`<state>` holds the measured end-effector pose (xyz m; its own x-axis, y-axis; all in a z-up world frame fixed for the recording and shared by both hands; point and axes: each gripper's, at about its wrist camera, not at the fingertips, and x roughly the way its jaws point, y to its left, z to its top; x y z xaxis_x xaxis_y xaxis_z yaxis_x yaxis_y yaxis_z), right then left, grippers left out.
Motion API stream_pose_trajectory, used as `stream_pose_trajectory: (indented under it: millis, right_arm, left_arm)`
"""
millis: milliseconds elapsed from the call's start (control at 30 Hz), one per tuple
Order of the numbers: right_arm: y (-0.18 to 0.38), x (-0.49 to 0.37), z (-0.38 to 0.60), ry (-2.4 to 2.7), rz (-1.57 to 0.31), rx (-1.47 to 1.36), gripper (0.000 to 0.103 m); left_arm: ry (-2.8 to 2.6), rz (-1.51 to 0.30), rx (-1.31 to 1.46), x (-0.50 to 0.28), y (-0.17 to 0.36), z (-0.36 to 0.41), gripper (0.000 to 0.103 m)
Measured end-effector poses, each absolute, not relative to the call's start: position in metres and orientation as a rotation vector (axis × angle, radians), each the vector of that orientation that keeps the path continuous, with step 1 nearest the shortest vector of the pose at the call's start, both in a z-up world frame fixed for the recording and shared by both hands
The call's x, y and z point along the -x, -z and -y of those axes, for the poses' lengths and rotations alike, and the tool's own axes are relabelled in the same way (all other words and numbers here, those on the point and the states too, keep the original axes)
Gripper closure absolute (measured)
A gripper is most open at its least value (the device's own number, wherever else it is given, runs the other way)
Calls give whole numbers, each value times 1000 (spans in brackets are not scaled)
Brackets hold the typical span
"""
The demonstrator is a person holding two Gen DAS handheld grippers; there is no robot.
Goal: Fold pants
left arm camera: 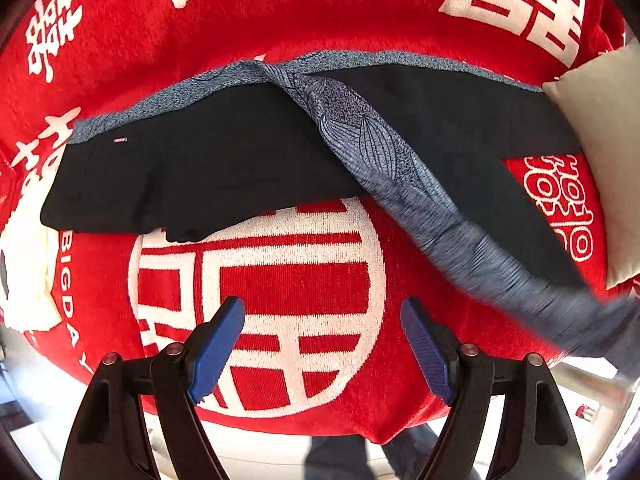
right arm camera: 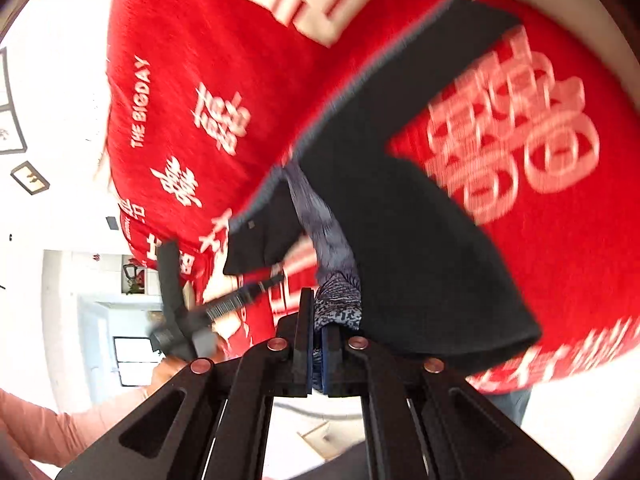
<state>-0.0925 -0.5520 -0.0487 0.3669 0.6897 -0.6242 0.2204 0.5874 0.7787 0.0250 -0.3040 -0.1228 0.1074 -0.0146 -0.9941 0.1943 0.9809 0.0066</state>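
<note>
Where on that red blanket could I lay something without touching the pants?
Bare red blanket lies between the dark pants and the open left gripper, and beyond the waistband. It is crowded on the right: the right gripper pulls a blue patterned strip across, beside a beige pillow.

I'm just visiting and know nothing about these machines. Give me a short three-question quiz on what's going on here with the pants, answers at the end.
1. True or false: the left tool is clamped on cloth.
2. Which is the right tool holding? A) the cream pillow B) the grey-blue patterned strip of the dark pants C) the red blanket
3. Fill in: the pants lie on a red blanket printed with ______ characters.

Key:
1. False; its jaws stand wide apart over the blanket, holding nothing.
2. B; the strip runs from the pants into its closed jaws.
3. white
</note>
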Motion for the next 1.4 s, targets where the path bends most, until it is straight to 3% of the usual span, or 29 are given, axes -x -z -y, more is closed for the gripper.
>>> stream_pose_trajectory:
  millis: [367,800,1033,1300,1400]
  right_arm:
    - [-6,-10,577,-323,-1191,-619,100]
    - [53,-171,673,-225,-1266,-525,98]
    - [113,-207,670,-111,-1447,-322,97]
    - [86,-208,681,-119,-1450,-372,95]
    - [82,-213,681,-114,-1447,-401,91]
  left_arm:
    - [268,-1484,-163,-48,156,327,22]
    - [101,-1441,-101,-140,163,368,22]
    - [-7,-1440,-56,-184,190,379,22]
    - [-26,-1428,-99,-199,199,389,21]
    - [-56,-1419,-112,-202,203,388,11]
